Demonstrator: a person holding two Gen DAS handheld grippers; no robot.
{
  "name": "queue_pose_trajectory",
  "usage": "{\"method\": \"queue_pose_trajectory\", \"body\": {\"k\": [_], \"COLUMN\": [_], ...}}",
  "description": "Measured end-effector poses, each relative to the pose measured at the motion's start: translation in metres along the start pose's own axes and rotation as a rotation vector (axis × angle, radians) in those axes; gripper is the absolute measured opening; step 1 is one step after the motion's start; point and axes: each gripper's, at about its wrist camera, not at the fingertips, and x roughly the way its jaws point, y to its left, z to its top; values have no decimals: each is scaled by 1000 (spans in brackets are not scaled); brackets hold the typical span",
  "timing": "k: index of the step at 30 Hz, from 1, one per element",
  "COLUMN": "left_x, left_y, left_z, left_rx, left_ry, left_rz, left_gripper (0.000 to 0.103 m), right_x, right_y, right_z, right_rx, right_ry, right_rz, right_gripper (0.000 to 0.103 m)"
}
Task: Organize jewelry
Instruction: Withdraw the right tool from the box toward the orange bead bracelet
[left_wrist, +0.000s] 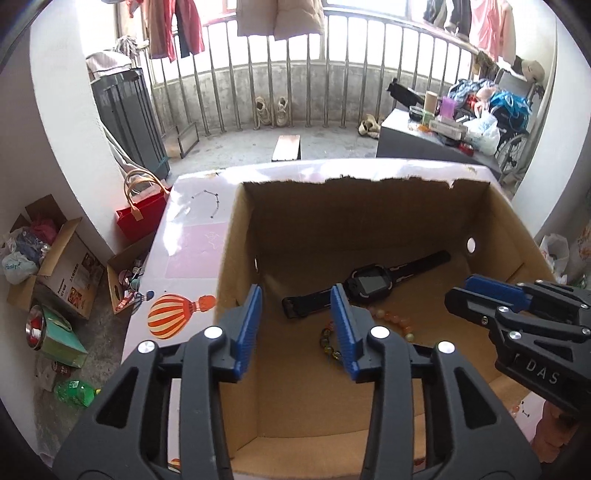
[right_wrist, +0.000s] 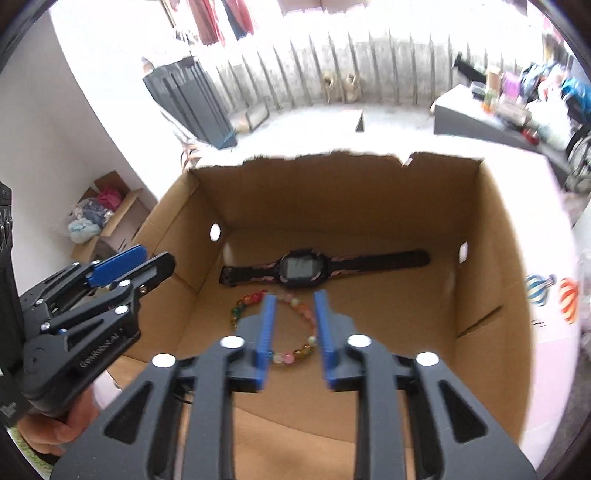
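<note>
Hovering over cardboard box (right_wrist: 491, 229) | right gripper (right_wrist: 295, 325) jaws parted, empty, framing beaded bracelet (right_wrist: 295, 356): light, floppy, pinch across strand | left gripper (left_wrist: 295, 325) parted, empty, smartwatch (left_wrist: 369, 282) lying just beyond.

Daylight floods a concrete-floored balcony; a metal railing (left_wrist: 280, 85) runs along the far side, laundry (left_wrist: 177, 29) hanging above, white walls (left_wrist: 70, 122) left.

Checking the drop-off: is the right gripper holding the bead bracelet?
No. The right gripper has its blue pads apart with nothing pressed between them, and the bead bracelet lies on the cardboard box floor beside the watch.
</note>
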Motion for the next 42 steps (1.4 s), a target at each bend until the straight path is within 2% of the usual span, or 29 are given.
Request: {"method": "queue_pose_trajectory", "body": {"k": [5,9,10,13,16,21,25,27,31,34,39,42], "left_x": [-34,-61,-67,-85,-97,-103,-96,-87,-64,-54,-48,-42], "left_y": [8,17,20,25,31,40,47,45,43,41,36,35], "left_z": [-13,-34,-41,-61,-81,-112,-140,-150,-164,-167,-171,-170], "left_rx": [-30,-62,-70,-83,-102,-105,-117,-111,-114,-105,-77,-71], "left_ry": [-70,-100,-109,-132,-135,-121,-121,-106,-61,-47,-53,-52], "left_rz": [8,3,3,32,67,123,153,176,181,161,112,101], "left_gripper": [42,42,43,51,54,56,57,57,57,57,53,52], "right_x": [-43,-81,-90,-110,-123,-133,-135,-133,-119,-108,-86,-77], "right_y": [5,6,6,6,5,-2,-9,-13,-17,-13,-18,-20], "right_z": [-13,-35,-41,-65,-89,-117,-134,-145,-160,-164,-174,-179], "right_rx": [-43,-49,-49,-47,-58,-75,-62,-39,6,-20,-23,-13], "right_ry": [-131,-242,-265,-325,-352,-340,-318,-321,-355,-379,-331,-310], "right_rz": [-67,-121,-134,-191,-248,-371,-395,-380,-256,-283,-239,-200], "right_gripper": [56,76,83,96,97,97,97,97,97,97,96,88]}}
